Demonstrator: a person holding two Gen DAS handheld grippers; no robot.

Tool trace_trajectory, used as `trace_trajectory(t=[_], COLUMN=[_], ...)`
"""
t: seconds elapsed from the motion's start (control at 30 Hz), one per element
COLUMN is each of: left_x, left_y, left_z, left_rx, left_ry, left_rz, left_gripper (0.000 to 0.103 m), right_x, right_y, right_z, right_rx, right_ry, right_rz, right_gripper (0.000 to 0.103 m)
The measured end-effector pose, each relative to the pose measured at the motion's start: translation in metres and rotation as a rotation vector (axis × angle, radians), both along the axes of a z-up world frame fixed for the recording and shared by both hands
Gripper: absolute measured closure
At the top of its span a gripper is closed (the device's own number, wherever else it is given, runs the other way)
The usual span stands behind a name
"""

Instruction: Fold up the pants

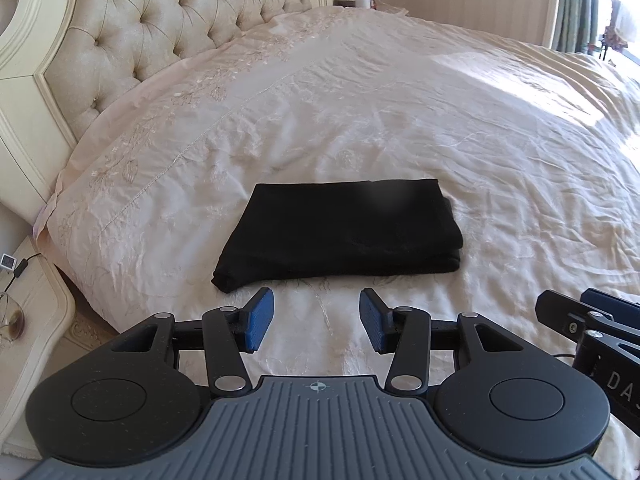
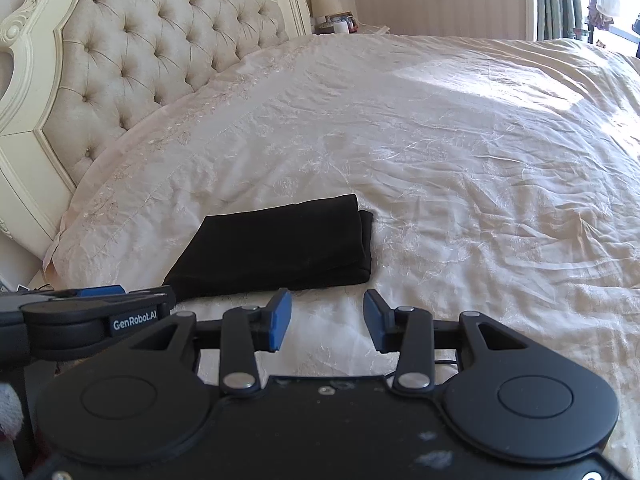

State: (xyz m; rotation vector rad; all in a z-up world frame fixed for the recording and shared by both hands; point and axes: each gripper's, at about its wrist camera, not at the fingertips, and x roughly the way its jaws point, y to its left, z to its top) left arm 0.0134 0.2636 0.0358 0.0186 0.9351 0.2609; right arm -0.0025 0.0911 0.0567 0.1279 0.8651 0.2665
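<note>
The pants lie as a compact black rectangle, several layers stacked, flat on the cream bedspread near the bed's close edge, with the tufted headboard off at ten o'clock. From my left gripper the bundle sits at twelve o'clock, just past the fingertips; from my right gripper it sits at eleven. Both sets of blue pads are spread with nothing between them and clear of the cloth. I judge the folding essentially done: edges look squared, one lower layer peeks out at the right end; at most a small tidy remains
</note>
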Motion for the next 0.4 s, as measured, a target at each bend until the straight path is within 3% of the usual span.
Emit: trace_trajectory(t=[0.4], left_x=[-0.0033], left_y=[-0.0081], left_z=[0.0051], left_rx=[0.008], left_ry=[-0.019], left_rz=[-0.009], left_gripper=[0.057], right_x=[-0.0017], right_y=[-0.0049], right_z=[0.0025], right_rx=[0.020], right_ry=[-0.010], right_rz=[-0.007], right_gripper=[0.060])
